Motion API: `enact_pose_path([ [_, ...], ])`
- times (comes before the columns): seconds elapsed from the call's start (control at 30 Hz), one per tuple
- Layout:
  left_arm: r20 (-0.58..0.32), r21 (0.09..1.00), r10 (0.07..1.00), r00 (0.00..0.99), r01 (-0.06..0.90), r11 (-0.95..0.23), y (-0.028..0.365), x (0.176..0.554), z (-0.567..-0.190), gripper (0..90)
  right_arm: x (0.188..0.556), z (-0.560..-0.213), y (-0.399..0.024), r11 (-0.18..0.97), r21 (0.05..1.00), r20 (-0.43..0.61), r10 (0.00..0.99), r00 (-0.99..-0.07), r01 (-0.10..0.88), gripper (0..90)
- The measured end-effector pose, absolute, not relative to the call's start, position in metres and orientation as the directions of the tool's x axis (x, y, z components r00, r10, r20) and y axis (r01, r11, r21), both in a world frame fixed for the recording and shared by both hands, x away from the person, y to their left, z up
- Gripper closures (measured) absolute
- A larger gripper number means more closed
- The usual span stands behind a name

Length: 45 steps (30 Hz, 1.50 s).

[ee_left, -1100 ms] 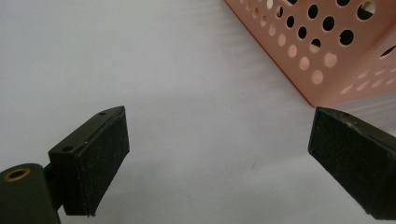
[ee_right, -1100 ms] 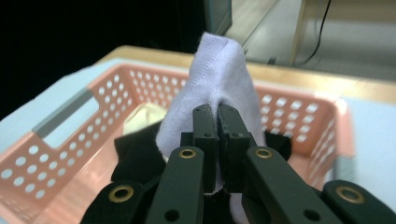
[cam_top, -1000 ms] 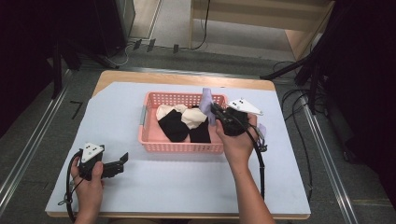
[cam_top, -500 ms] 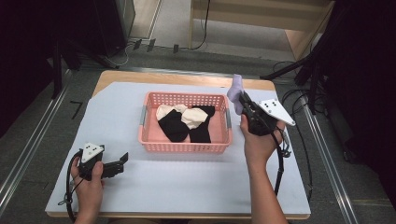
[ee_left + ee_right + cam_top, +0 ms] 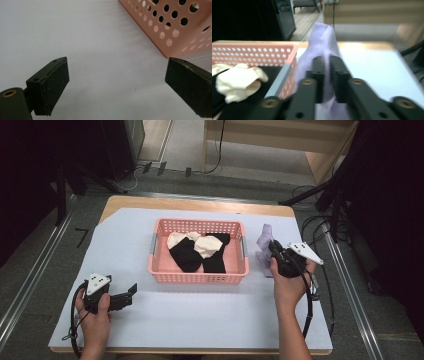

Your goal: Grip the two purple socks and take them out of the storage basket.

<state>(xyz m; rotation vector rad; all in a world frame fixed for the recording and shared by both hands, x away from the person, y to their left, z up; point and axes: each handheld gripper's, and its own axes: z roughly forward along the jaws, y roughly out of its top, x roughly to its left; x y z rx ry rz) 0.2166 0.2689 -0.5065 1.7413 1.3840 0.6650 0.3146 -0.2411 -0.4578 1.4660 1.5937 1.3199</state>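
Left tongs [image 5: 131,292] sit low on the near-left of the worktop [image 5: 200,320], jaws spread wide, nothing between them. In the left gripper view just bare white surface lies between the pads, with the basket [image 5: 175,27] corner ahead and to the right, near but not touching.

Right tongs [image 5: 274,249] are just right of the basket [image 5: 200,276], jaws pinched nearly closed on a lilac sock [image 5: 264,242]. In the right gripper view the sock [image 5: 322,40] is caught at a mid fold; the top stands up above the jaws and the rest hangs below, outside the basket wall. Cannot tell whether its lower end touches the worktop.

Handling, as a judgement: knit fabric, very light, fully limp, not fragile or slippery. It will drape and swing from any grip point, so a pinch through a doubled fold like this one looks secure. A grip at an edge would let it unroll and dangle longer.

Inside the basket: black socks [image 5: 187,255] and cream socks [image 5: 207,245] piled overlapping. Count unclear, pairs not separable. Same soft stuff; best pinched at a raised fold on top.

Hard to make out: right gripper view is blurred, so sock weave and jaw tips are soft. Sock's lower part is hidden behind the tongs body. Dark surroundings beyond the worktop unreadable.
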Motion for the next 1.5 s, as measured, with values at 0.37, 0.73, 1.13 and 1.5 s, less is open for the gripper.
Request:
enact_pose_path([
  [0.37, -0.073, 0.834, 0.962, 0.264, 0.544, -0.086, 0.269, 0.216, -0.506, 6.2, 0.289, -0.475, -0.266, -0.083, 0.936, 0.161, 0.966, -0.205, 0.341, 33.9],
  [0.73, -0.076, 0.840, 0.963, 0.257, 0.536, -0.077, 0.269, 0.215, -0.506, 6.3, 0.256, -0.493, -0.297, -0.099, 0.932, 0.182, 0.960, -0.212, 0.350, 25.8],
  [1.13, -0.075, 0.846, 0.964, 0.257, 0.528, -0.075, 0.268, 0.215, -0.506, 7.1, 0.220, -0.513, -0.325, -0.072, 0.921, 0.158, 0.968, -0.197, 0.383, 25.4],
  [1.5, -0.077, 0.845, 0.963, 0.259, 0.529, -0.074, 0.269, 0.215, -0.506, 7.1, 0.187, -0.524, -0.352, -0.119, 0.910, 0.186, 0.974, -0.133, 0.397, 25.5],
])
